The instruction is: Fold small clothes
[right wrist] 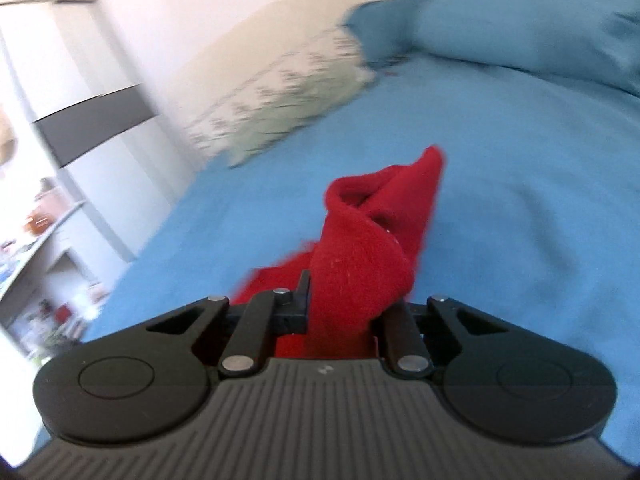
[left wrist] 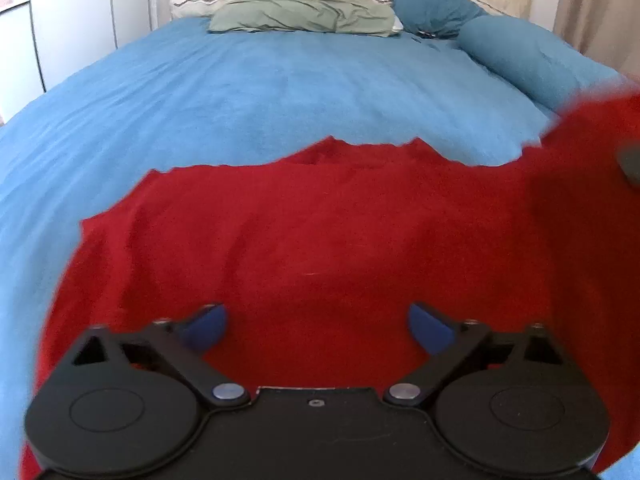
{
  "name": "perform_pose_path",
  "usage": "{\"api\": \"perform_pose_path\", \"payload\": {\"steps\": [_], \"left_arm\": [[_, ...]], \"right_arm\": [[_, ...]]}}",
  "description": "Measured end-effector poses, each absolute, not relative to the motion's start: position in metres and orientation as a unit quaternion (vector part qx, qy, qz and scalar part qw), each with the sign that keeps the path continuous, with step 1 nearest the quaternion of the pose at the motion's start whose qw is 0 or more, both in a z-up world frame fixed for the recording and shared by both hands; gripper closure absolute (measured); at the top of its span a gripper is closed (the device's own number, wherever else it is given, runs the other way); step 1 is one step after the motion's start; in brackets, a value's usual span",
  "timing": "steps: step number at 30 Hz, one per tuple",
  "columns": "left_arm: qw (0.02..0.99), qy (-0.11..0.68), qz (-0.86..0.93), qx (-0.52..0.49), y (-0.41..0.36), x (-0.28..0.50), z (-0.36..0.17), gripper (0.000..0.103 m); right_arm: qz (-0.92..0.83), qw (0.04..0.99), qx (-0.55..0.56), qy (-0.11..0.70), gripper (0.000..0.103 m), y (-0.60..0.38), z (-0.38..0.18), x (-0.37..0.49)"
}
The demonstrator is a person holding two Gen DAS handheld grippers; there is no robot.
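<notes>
Fingers on your right gripper (right wrist: 344, 312) are clamped on a bunched edge of the red garment (left wrist: 320, 232), lifted off the bed (left wrist: 260, 92). Left gripper (left wrist: 318, 320) hovers wide open, empty, over the flat part — pin there, then fold across slowly.
</notes>
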State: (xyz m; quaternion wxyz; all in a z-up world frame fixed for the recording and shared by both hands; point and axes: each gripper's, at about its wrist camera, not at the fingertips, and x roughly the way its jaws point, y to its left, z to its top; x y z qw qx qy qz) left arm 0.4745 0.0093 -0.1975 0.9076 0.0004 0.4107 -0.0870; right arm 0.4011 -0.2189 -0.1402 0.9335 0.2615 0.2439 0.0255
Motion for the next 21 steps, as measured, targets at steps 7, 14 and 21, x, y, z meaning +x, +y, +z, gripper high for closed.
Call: {"api": "perform_pose_path", "payload": {"steps": [7,14,21], "left_arm": [[0.897,0.436,-0.064,0.006,0.100,0.443,-0.188,0.009],[0.888,0.454,-0.071,-0.002,0.152,0.412,-0.201,0.007],[0.888,0.453,-0.075,-0.006,0.155,0.404,-0.194,0.007]], "right_arm": [[0.238,0.920,0.160,0.267,0.076,-0.074,-0.107,0.446],[0.281,0.870,0.037,0.403,0.076,0.020,-0.184,0.459],[0.289,0.872,0.029,0.393,0.016,0.017,-0.174,0.449]]}}
